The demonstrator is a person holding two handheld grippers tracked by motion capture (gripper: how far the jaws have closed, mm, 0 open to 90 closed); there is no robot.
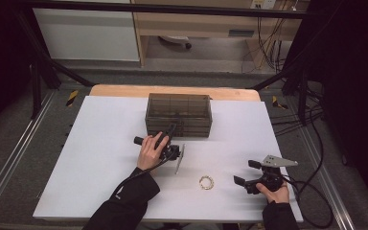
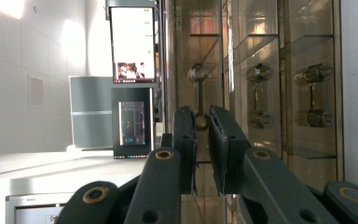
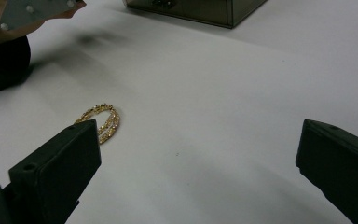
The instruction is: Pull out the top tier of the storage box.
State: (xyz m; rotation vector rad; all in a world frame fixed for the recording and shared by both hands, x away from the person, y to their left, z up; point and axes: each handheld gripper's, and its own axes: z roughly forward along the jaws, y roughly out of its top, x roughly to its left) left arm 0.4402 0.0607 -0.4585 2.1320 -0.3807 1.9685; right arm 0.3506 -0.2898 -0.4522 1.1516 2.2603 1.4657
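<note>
A smoked see-through drawer box (image 1: 178, 114) stands at the middle back of the white table (image 1: 100, 158). My left gripper (image 1: 173, 128) is at the box's front. In the left gripper view its jaws (image 2: 202, 114) are shut on a metal drawer handle (image 2: 198, 88) on the box front (image 2: 261, 46). A gold bracelet (image 1: 206, 182) lies flat on the table at the front. My right gripper (image 1: 246, 172) rests to the right of it, open and empty. In the right gripper view (image 3: 198, 140) the bracelet (image 3: 101, 120) lies just past the left jaw, and the box (image 3: 200, 9) is at the top.
Two more drawer handles (image 2: 259, 95) (image 2: 314, 95) sit beside the gripped one. A wooden strip (image 1: 172, 91) edges the table's far side. Black frame posts and cables (image 1: 311, 143) run along the right. The left hand and its grey plate (image 3: 32, 9) show far off.
</note>
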